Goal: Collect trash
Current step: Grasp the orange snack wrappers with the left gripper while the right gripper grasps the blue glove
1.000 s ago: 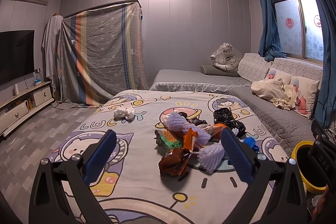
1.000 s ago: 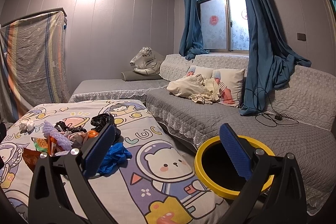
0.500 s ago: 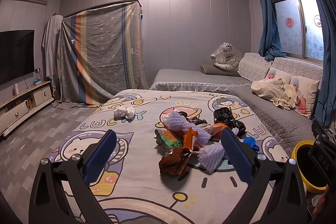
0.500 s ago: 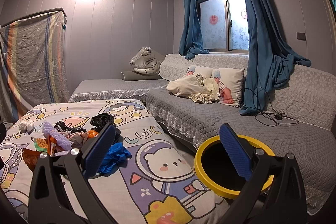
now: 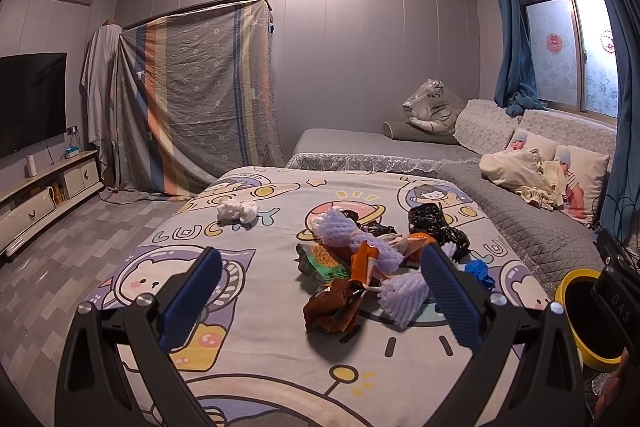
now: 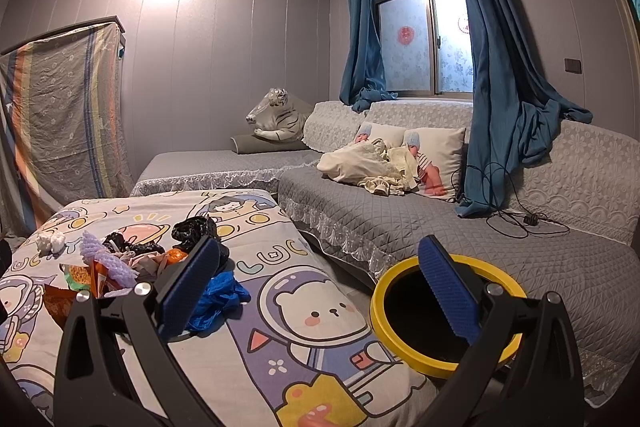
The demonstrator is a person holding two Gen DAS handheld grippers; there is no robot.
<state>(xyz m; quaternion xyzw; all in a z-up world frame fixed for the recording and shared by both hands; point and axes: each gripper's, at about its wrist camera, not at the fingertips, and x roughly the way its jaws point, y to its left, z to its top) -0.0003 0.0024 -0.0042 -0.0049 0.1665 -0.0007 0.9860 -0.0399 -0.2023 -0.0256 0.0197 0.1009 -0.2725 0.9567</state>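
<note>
Nothing picked yet: left gripper [image 5: 320,291] and right gripper [image 6: 320,291] both gape empty, trash pile [image 5: 380,263] mid-frame, yellow-rimmed bin [image 6: 448,311] lower right awaits the first grab.

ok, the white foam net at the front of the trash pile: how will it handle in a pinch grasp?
The foam net is open mesh, so probably very light and squashy. Its curled end may flop. It touches the brown wrapper, which might drag along.

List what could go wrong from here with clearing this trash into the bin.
1. The trash pile is tangled: wrappers, foam netting and black bags overlap, so one grab may drag out several pieces and drop some.
2. The yellow-rimmed bin stands below the bed's edge, so a poorly aimed release could land on the floor.
3. The white wad lies apart and is easily missed.
</note>
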